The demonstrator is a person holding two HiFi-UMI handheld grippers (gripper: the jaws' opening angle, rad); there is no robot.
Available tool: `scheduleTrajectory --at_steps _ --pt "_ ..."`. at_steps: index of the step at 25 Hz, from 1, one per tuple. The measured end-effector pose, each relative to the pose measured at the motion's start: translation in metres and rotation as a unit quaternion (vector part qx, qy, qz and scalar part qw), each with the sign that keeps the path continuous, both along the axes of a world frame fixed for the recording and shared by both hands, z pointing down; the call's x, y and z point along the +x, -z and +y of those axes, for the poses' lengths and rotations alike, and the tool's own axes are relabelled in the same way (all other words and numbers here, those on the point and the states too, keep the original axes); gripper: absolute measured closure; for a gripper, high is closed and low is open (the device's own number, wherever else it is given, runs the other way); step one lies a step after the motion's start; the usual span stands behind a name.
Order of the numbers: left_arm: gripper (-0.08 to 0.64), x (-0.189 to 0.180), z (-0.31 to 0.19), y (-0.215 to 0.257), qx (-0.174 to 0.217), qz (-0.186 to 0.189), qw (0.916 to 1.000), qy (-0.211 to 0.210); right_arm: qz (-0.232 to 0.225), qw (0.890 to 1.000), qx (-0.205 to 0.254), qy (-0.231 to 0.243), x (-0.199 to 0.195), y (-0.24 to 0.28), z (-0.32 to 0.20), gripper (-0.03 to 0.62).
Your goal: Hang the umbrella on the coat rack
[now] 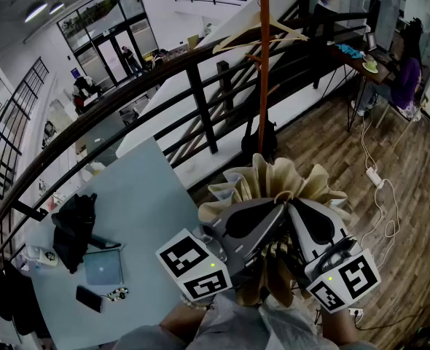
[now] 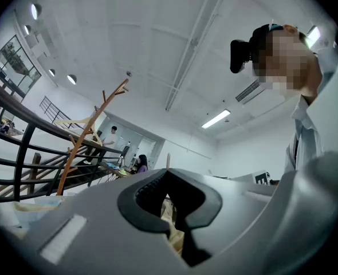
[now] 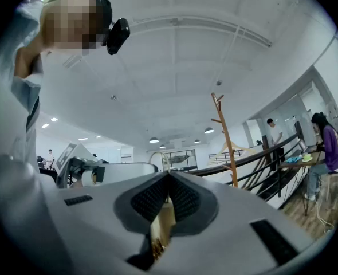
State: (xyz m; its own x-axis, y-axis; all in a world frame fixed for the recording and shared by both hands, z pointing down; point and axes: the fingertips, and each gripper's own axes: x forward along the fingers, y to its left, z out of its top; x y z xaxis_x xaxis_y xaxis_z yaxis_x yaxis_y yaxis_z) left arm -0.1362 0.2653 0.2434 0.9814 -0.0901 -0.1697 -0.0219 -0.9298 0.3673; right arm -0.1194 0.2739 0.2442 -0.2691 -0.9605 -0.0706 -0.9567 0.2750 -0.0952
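A folded beige umbrella (image 1: pixel 273 181) stands upright just in front of me, its pleats fanning out above both grippers. My left gripper (image 1: pixel 278 211) and right gripper (image 1: pixel 295 210) meet on it from either side, both shut on it. Beige fabric shows between the closed jaws of the left gripper (image 2: pixel 168 179), and a beige strip of the umbrella (image 3: pixel 162 222) sits between those of the right gripper (image 3: pixel 169 182). The orange coat rack (image 1: pixel 263 64) rises straight ahead beyond the umbrella, with a wooden hanger (image 1: pixel 259 33) on it. Its branched top also appears as the coat rack (image 2: pixel 83 136) and coat rack (image 3: pixel 226 136).
A dark railing (image 1: pixel 193 71) runs behind the rack, with stairs beyond. At lower left a pale blue table (image 1: pixel 142 195) carries a black bag (image 1: pixel 73 228), a laptop (image 1: pixel 103 267) and a phone (image 1: pixel 90 298). A seated person (image 1: pixel 404 75) works at a desk (image 1: pixel 361 60). A power strip (image 1: pixel 374 175) lies on the wooden floor.
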Motion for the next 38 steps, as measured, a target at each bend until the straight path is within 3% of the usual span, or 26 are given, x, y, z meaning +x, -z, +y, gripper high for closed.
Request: scheduleTrajectory --at_steps 21,38 --pt "0.557 0.020 -0.009 -0.001 0.002 -0.005 0.9999 0.014 -0.003 1.000 -0.005 0.012 0.020 -0.004 -0.011 0.588" --pt "0.557 0.082 -0.003 0.007 0.007 -0.008 0.9969 0.078 -0.010 0.997 -0.002 0.078 0.086 0.006 -0.005 0.588"
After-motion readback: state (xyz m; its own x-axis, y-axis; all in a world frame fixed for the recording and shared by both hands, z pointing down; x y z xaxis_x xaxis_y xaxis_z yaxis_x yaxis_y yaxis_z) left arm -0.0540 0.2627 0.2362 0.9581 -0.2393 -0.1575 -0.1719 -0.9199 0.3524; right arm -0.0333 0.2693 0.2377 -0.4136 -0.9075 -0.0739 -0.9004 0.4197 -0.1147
